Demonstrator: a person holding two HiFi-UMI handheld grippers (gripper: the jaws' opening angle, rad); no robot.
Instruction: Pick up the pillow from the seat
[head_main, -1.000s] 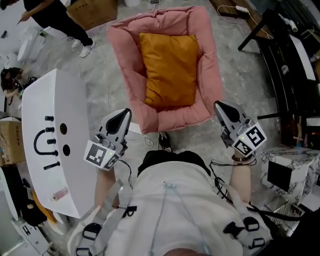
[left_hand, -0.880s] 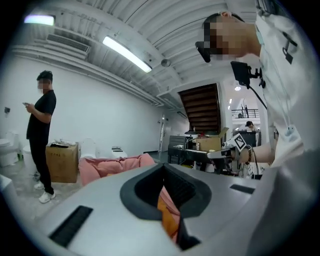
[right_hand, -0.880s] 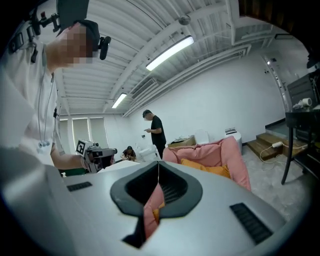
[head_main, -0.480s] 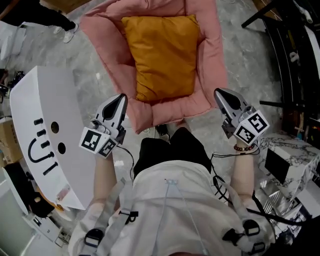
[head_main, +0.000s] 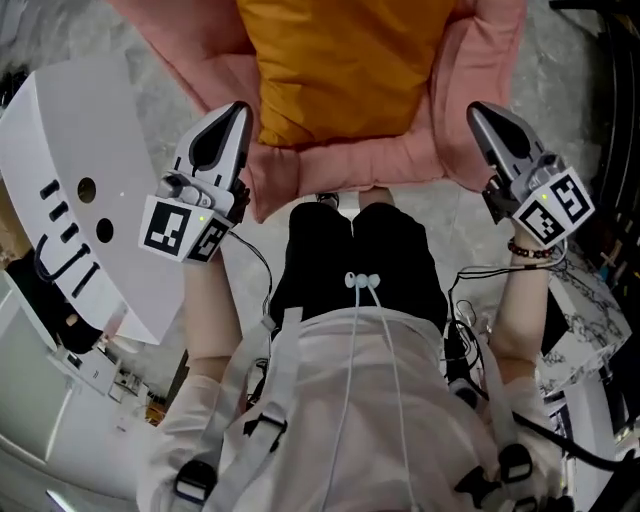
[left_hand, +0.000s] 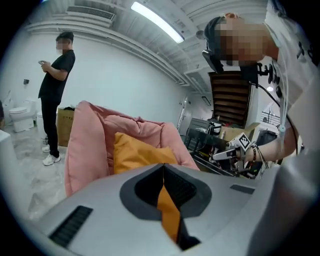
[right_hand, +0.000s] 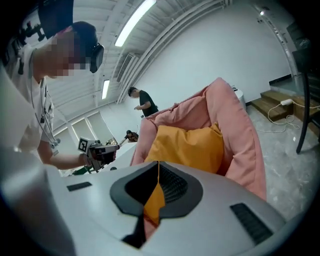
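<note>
An orange pillow (head_main: 345, 65) lies in the pink cushioned seat (head_main: 345, 170), filling the top of the head view. My left gripper (head_main: 237, 108) hovers at the seat's near left corner, jaws shut with nothing between them. At the near right edge of the seat my right gripper (head_main: 482, 112) is likewise shut and empty. The left gripper view shows the pillow (left_hand: 135, 152) beyond the closed jaws (left_hand: 163, 167), inside the pink seat (left_hand: 85, 145). From the right gripper (right_hand: 158, 165) the pillow (right_hand: 187, 145) and the seat (right_hand: 235, 125) lie straight ahead.
A white panel (head_main: 85, 200) with black hooks and holes stands at the left of the seat. Dark furniture (head_main: 615, 70) lines the right side. Another person (left_hand: 54, 90) stands far behind the seat beside a cardboard box (left_hand: 63, 127). Cables hang along my arms.
The view has closed in on the seat: pillow and seat have slid up and grown larger. Both grippers have advanced to the seat's near edge, still shut.
</note>
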